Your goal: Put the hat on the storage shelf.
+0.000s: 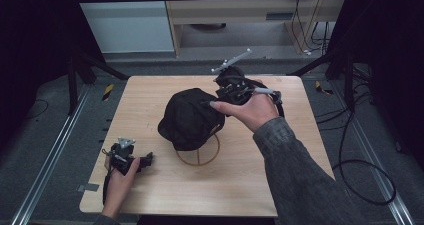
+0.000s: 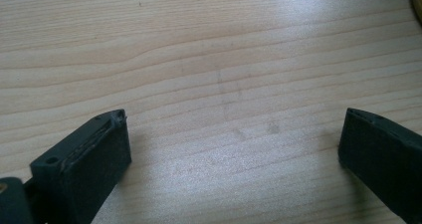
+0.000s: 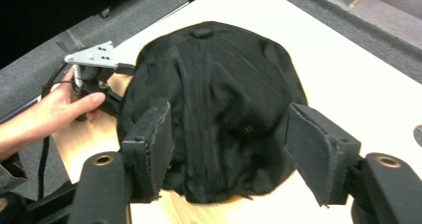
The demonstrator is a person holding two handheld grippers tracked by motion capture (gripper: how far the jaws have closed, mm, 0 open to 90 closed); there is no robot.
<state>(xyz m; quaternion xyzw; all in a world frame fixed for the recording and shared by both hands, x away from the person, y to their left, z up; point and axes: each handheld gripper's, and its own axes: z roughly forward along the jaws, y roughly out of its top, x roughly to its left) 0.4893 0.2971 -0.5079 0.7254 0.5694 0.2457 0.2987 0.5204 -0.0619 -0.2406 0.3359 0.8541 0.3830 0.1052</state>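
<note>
Black cap [image 1: 190, 117]: centre of the high view, draped over a wire stand [image 1: 198, 155] on the wooden table [image 1: 235, 185].
Right gripper [image 3: 229, 139]: jaws spread, hovering just above the cap's edge, clamping nothing.
Left gripper [image 2: 234, 139]: lower left of the high view, jaws spread over bare wood, well apart from the cap.
</note>
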